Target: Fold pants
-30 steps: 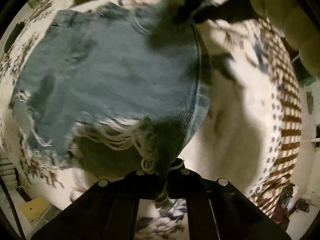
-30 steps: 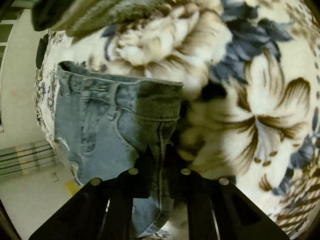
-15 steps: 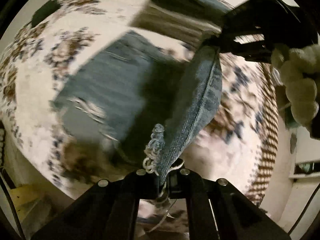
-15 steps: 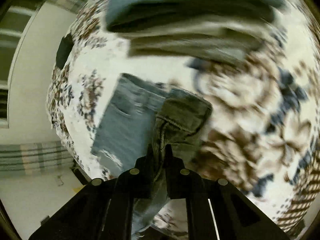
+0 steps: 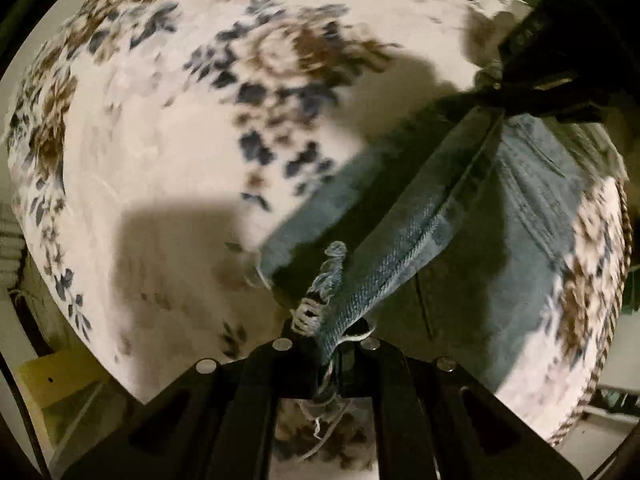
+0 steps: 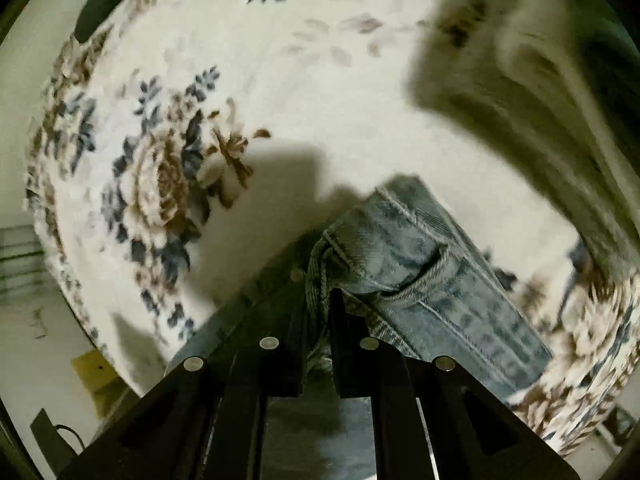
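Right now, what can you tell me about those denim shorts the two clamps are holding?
The denim shorts are faded light-blue jean cloth with stitched seams, a pocket opening and a frayed, thready white hem. They are part-lifted and draped, folding over themselves above the floral blanket. The left gripper pinches the frayed hem; the right gripper pinches the thick stitched edge by the pocket. The lower part rests on the blanket.

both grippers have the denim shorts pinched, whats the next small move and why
Probably lower both together to lay the lifted half flat. The left gripper pinches the frayed hem of the light blue denim shorts, the right gripper the waistband, above the floral blanket.
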